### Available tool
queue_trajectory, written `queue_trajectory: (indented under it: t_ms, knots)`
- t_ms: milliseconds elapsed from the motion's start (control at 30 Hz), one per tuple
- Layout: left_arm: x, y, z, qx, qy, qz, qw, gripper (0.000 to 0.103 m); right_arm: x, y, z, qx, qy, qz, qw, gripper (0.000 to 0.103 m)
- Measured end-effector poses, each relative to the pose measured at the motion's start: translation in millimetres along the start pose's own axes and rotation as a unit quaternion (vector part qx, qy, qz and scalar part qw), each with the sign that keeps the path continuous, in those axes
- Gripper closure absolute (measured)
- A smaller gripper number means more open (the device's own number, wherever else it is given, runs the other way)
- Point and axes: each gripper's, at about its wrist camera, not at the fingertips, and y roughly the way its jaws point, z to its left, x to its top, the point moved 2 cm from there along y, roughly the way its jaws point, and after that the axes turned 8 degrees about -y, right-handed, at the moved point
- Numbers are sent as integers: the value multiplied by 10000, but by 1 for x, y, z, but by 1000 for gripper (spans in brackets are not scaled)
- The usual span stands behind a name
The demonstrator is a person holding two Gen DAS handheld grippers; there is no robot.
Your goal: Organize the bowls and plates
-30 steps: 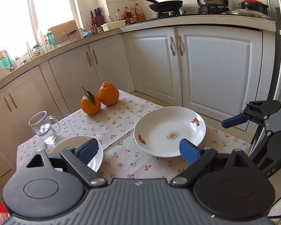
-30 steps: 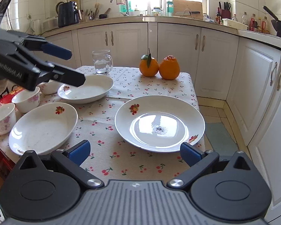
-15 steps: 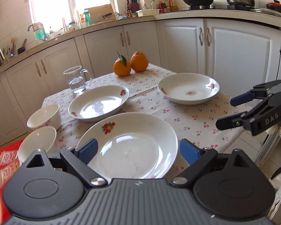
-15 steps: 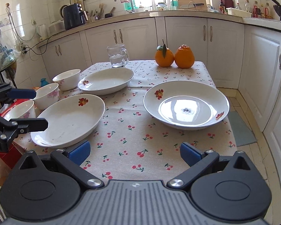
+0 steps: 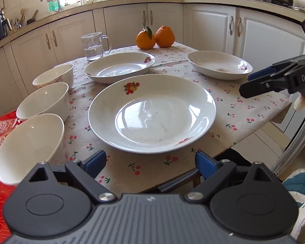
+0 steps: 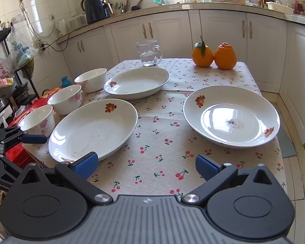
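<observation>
left tongs (image 5: 150, 160): jaws wide, empty, at near bench edge before nearest plate (image 5: 152, 112) | right tongs (image 6: 145, 165): jaws wide, empty | bench (image 6: 162, 148): cherry-print cloth | plates: three, apart | bowls (image 5: 43, 101): three in row along left edge | oranges (image 6: 213, 56): two, far end

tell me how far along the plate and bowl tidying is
Nothing looks stacked yet: three plates, the nearest included, lie apart on the tablecloth, and three bowls sit in a row. The left gripper and right gripper are open and empty. All the gathering is left.
</observation>
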Motion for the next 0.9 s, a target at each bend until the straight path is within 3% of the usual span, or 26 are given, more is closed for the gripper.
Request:
queue_trajectory:
  t_ms: [233,467,900]
  knots:
    - [2,16,3,-91,-194,41,9998,8,14,31,13,474,-236,299,9982,0]
    - [1,20,5,-144,-378,49,9992,1,23,59,19,933,-311,617,9932,0]
    - [2,21,2,57,-531,14,9986,0,37,91,18,1325,-652,1164,9822,0]
